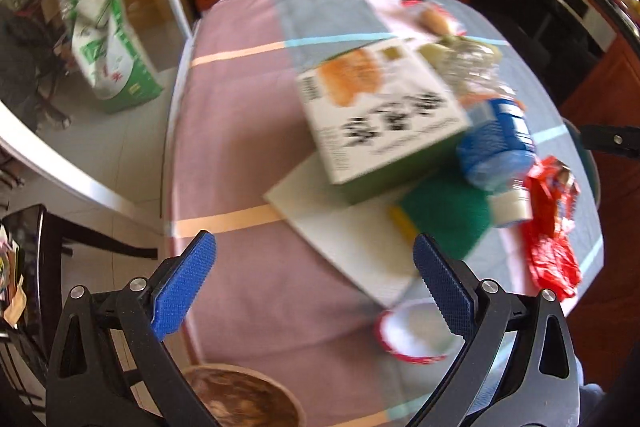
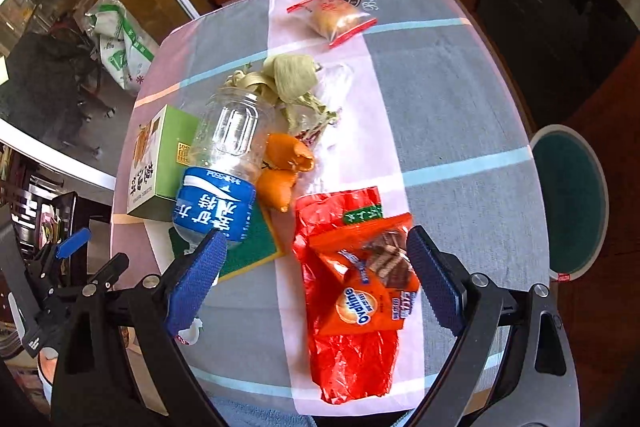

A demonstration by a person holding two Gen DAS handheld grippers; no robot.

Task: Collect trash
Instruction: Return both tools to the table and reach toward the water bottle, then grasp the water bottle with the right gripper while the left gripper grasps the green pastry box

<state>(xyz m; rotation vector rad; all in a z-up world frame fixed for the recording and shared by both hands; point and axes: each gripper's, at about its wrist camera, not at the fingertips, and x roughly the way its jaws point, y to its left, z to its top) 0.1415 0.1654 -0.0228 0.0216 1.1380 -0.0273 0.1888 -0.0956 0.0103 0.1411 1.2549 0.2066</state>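
On the worktop point(image 2: 460, 99), under a striped cloth of pink, grey and pale blue, the trash lies grouped near the middle. Furthest left in the right wrist view stands a green and white carton point(image 2: 158, 163), resting partly on a white board point(image 1: 340, 239). Just beside the carton lies a clear plastic bottle point(image 2: 222, 167) with a blue label, on its side, its lower end over a green mat point(image 2: 252, 247). Touching the bottle's right side are pieces of orange peel point(image 2: 286, 167), with pale corn husks point(image 2: 292, 79) beyond them. Further back, apart from the rest, sits a sealed snack bag point(image 2: 334, 17) with red edges. Nearest the camera lies a red plastic bag point(image 2: 348, 355) with an orange Ovaltine packet point(image 2: 368, 287) on top of it. The left claw point(image 1: 314, 271) is released, blue pads wide apart, hovering above the cloth and the board's near corner, holding nothing; a red-rimmed lid point(image 1: 412, 335) lies just below its right pad, and a brown bowl point(image 1: 240, 399) shows at the bottom edge. The right claw point(image 2: 316, 271) is likewise released, its pads either side of the Ovaltine packet, contact not discernible. A round teal stool point(image 2: 572, 203) stands beside the worktop at right.
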